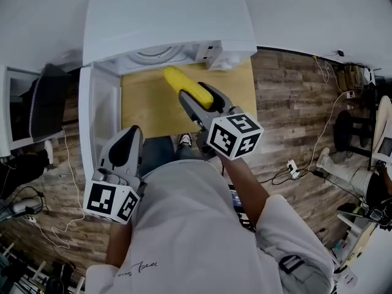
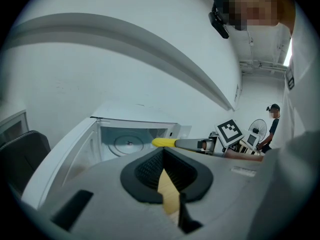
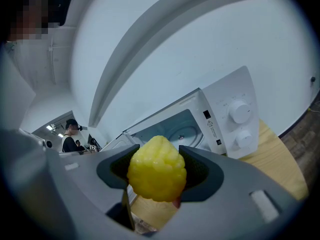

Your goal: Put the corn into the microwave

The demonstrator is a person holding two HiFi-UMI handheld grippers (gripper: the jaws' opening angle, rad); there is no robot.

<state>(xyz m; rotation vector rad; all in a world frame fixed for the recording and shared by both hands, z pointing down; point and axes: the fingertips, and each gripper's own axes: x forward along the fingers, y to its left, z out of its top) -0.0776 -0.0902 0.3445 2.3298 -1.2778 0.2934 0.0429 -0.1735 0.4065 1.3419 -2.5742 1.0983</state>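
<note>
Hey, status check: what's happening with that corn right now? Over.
Right gripper shut on corn, just outside the microwave. Left gripper shut, empty. Door open, nothing blocking the way in.

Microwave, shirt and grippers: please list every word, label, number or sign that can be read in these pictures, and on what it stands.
No text can be read as words.
Microwave control panel: warning triangle sign with fine print, too small to read.
White shirt: small cursive print, too blurred to read.
Cubes on left gripper and right gripper: square markers, no words.
</note>
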